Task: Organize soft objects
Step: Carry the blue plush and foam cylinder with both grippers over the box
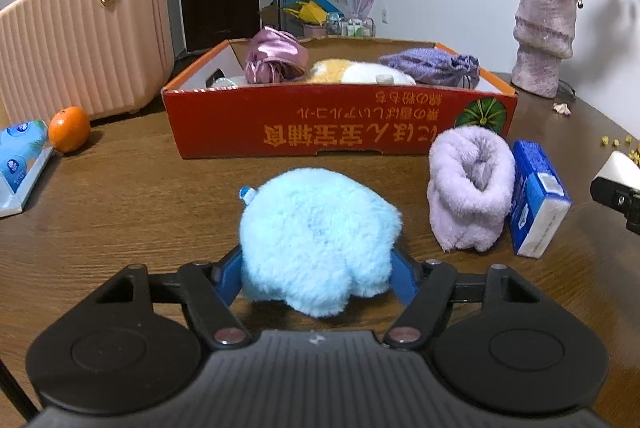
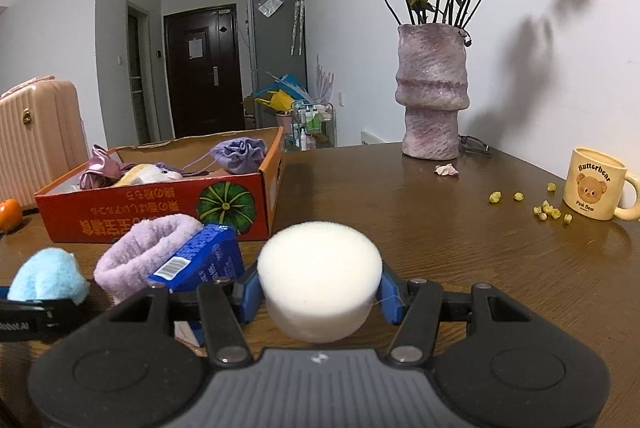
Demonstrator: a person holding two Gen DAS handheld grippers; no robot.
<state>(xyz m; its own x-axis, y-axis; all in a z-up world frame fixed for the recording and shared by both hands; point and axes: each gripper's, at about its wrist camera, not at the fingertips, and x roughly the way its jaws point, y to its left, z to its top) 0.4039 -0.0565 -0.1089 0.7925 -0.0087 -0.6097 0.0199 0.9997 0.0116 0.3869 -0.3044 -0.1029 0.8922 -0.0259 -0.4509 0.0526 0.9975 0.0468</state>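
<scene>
Between the fingers of the left tool [image 1: 318,270]: a light blue plush toy [image 1: 318,242] is gripped from both sides, its underside low over the desk [image 1: 120,212].
Between the fingers of the right tool [image 2: 320,294]: a white round sponge [image 2: 319,278] is clamped and held above the desk surface.
Ahead of the left tool: a red cardboard box [image 1: 340,124] is set on the desk; a pink satin pouch [image 1: 276,56], a yellow-and-white plush [image 1: 352,72] and a purple drawstring bag [image 1: 432,66] are contained in it.
Right of the left tool, ahead: a lilac fleece roll [image 1: 468,188] is stood just before the box, with a blue tissue pack [image 1: 538,200] touching its right side.
Left of the left tool, ahead: an orange [image 1: 69,129], a pale blue tissue packet [image 1: 20,160] and a pink suitcase [image 1: 80,40] are seen.
Ahead of the right tool, to the right: a purple vase [image 2: 432,96] of dried roses and a yellow mug [image 2: 596,184] are placed well apart; small yellow bits [image 2: 544,210] are scattered just beside the mug.
</scene>
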